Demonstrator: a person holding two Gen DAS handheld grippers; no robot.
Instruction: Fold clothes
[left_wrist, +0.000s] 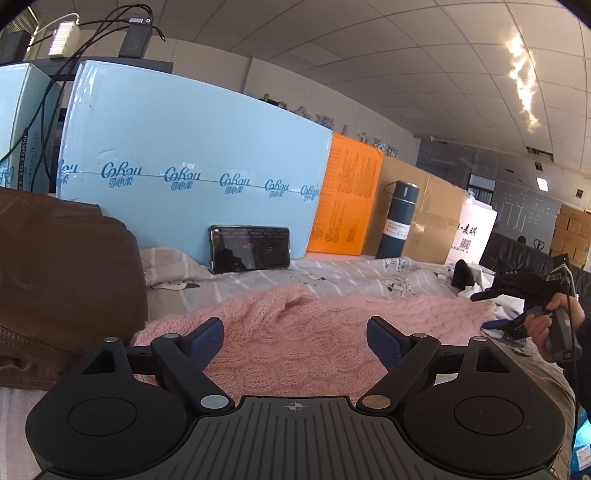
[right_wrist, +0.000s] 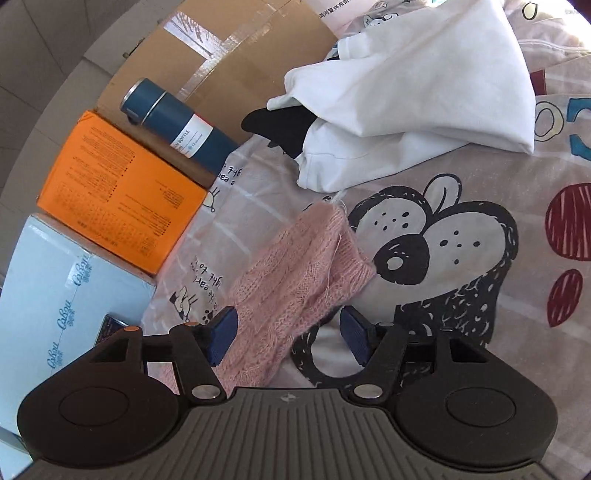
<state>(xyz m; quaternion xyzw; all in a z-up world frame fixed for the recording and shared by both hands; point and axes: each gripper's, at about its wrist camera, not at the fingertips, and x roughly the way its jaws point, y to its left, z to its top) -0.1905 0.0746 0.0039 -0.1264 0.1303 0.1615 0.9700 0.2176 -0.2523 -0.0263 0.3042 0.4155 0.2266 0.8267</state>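
A pink cable-knit sweater (left_wrist: 295, 339) lies spread on the printed bedsheet (left_wrist: 369, 277). My left gripper (left_wrist: 295, 341) is open, its blue pads wide apart just above the sweater's body. In the right wrist view a pink sleeve (right_wrist: 295, 266) runs from between the fingers out to its cuff. My right gripper (right_wrist: 288, 334) is open, with the sleeve lying between its pads but not clamped. The right gripper also shows in the left wrist view (left_wrist: 491, 310), held by a hand at the sweater's right edge.
A brown leather garment (left_wrist: 62, 288) lies at the left. A phone (left_wrist: 250, 248) leans on a light blue box (left_wrist: 192, 155). An orange box (right_wrist: 118, 192), a blue bottle (right_wrist: 177, 125) and a cardboard box (right_wrist: 229, 59) line the back. White clothes (right_wrist: 406, 92) lie beyond the sleeve.
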